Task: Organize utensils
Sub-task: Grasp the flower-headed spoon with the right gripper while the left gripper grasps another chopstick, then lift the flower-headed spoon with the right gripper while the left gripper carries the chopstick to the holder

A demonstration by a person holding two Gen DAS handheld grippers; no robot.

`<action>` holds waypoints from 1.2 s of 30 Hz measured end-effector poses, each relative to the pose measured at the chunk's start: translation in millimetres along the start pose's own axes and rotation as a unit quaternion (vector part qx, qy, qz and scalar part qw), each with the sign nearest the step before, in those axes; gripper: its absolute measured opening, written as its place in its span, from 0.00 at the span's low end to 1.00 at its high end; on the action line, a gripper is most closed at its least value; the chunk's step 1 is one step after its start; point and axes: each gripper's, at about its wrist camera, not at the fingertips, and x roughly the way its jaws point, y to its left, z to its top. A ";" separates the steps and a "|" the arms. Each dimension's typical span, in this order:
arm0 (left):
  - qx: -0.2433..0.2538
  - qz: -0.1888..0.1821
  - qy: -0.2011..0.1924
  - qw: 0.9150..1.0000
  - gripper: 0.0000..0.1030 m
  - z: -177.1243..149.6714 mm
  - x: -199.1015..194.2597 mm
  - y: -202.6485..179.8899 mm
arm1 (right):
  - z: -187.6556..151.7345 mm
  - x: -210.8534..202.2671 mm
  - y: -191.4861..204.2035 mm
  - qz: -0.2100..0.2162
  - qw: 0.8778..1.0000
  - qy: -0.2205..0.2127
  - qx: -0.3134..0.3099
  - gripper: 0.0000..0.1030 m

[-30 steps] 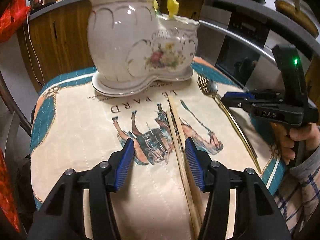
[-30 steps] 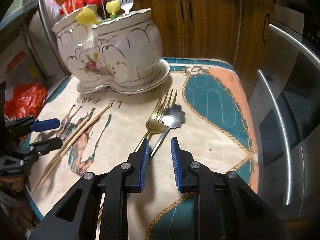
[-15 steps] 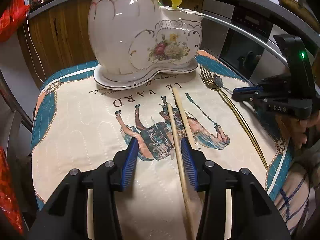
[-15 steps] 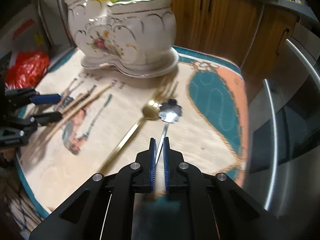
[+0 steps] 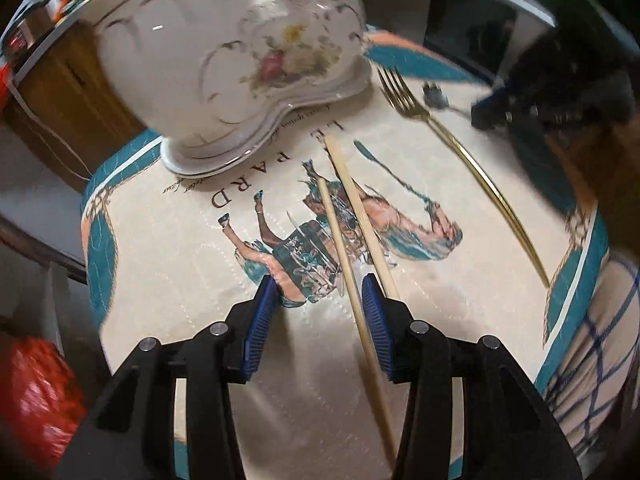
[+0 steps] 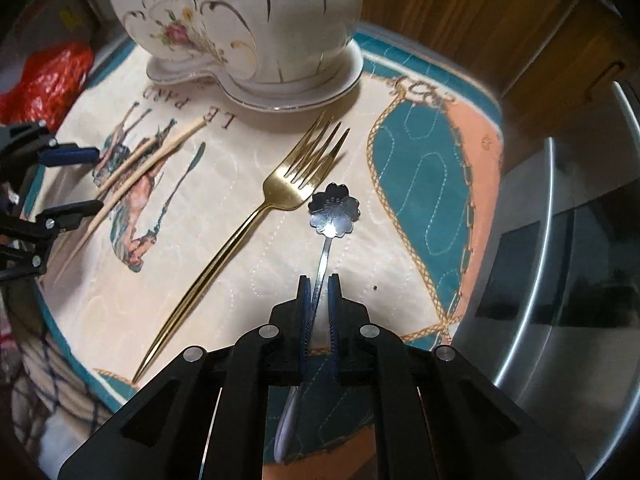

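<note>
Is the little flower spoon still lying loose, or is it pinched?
Pinched: the right gripper is shut on the flower spoon, its handle squeezed between the blue pads.

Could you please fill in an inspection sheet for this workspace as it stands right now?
Surface: quilted mat with a horse print and teal border, covering a small table.
Job's things: white floral ceramic holder at the back; gold fork lying flat; small flower-bowled spoon; two wooden chopsticks lying side by side.
Clutter: red plastic bag beyond the mat's edge.
Grippers: right gripper shut on the spoon's handle; left gripper open, straddling one chopstick, the other passing under its finger.
Cables: white cord against the wooden cabinet.
Surroundings: wooden cabinets, a steel appliance front, a plaid sleeve.
</note>
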 end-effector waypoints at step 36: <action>-0.173 -0.154 -0.190 0.954 0.04 -53.8 -60.3 84.3 | -43.3 -67.3 -20.4 0.153 0.954 -0.222 0.132 0.04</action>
